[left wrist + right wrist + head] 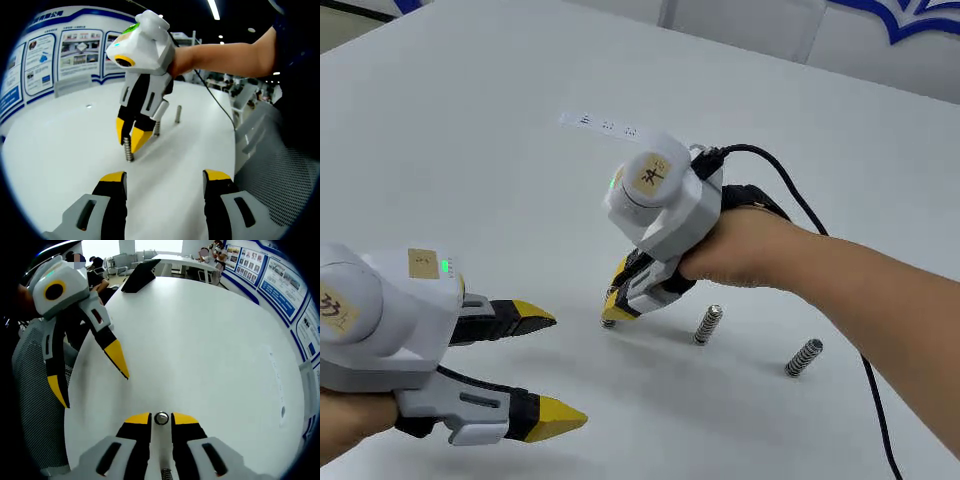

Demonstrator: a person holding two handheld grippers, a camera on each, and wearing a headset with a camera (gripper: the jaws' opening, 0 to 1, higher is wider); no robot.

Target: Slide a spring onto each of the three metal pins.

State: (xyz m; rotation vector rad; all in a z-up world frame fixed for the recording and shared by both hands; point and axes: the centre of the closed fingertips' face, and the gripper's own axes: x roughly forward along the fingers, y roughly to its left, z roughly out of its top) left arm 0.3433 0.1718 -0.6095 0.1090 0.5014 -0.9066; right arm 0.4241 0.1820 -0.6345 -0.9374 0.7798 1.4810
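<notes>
My right gripper (pixel 612 314) points down at the white table (pixel 470 150), its yellow-tipped jaws shut on a spring (pixel 608 323) that sits on the leftmost pin. From the left gripper view, the right gripper (pixel 132 136) pinches the top of that spring (pixel 129 150). Its own view shows the pin's round top (pixel 161 418) between the tips of the right gripper (pixel 161 419). Two more pins, each wearing a spring (pixel 708 324) (pixel 804 357), stand to the right. My left gripper (pixel 552 368) hovers open and holds nothing, a little to the left of the pins.
A white label strip (pixel 605 125) lies on the table behind the right gripper. A black cable (pixel 790 185) trails from the right gripper across the person's forearm. Wall posters (pixel 65 50) and a mesh chair (pixel 280 165) stand beyond the table.
</notes>
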